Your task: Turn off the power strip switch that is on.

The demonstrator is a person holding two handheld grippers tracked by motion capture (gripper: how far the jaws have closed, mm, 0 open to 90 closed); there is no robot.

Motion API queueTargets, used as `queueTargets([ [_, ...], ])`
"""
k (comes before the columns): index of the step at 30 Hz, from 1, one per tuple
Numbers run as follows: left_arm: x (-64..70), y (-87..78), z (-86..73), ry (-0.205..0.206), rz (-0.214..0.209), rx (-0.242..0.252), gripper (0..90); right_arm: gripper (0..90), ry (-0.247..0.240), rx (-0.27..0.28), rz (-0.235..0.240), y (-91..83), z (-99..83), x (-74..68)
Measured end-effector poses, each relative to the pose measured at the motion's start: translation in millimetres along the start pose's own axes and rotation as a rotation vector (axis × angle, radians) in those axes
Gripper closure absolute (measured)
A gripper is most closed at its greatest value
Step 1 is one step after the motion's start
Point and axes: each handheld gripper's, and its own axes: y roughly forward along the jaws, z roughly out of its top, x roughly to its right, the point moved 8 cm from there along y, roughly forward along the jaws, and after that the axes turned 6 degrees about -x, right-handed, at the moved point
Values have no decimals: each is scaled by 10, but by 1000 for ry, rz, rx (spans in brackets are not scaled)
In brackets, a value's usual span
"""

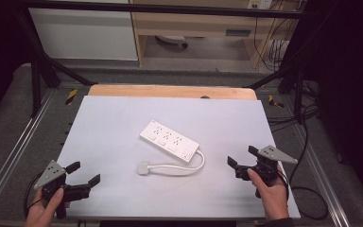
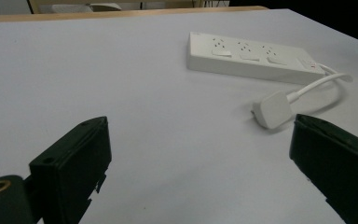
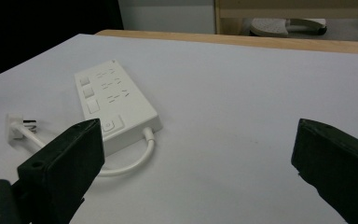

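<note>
A white power strip (image 1: 169, 140) lies at an angle near the middle of the white table top (image 1: 113, 123). Its short white cable (image 1: 182, 166) curls back to a white plug (image 1: 143, 168) lying flat in front of it. My left gripper (image 1: 83, 173) is held at the front left, open, with nothing between its jaws. My right gripper (image 1: 240, 156) is at the front right, also open and holding nothing. In the left gripper view the strip (image 2: 251, 58) and plug (image 2: 272, 109) lie ahead to the right. In the right gripper view the strip (image 3: 114, 105) lies ahead to the left.
The white top rests on a wooden table whose far edge (image 1: 170, 91) shows. A black frame (image 1: 38, 71) surrounds the table. Cables (image 1: 307, 194) trail on the floor at the right. Shelving (image 1: 194, 28) stands behind.
</note>
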Motion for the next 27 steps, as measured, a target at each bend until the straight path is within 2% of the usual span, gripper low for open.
queueTargets([
  [14, -3, -1, -3, -1, 0, 0, 53, 35, -8, 3, 22, 134, 190, -114],
  [27, -2, 2, -8, -9, -1, -2, 53, 31, -47, -8, 57, 327, 408, -271],
])
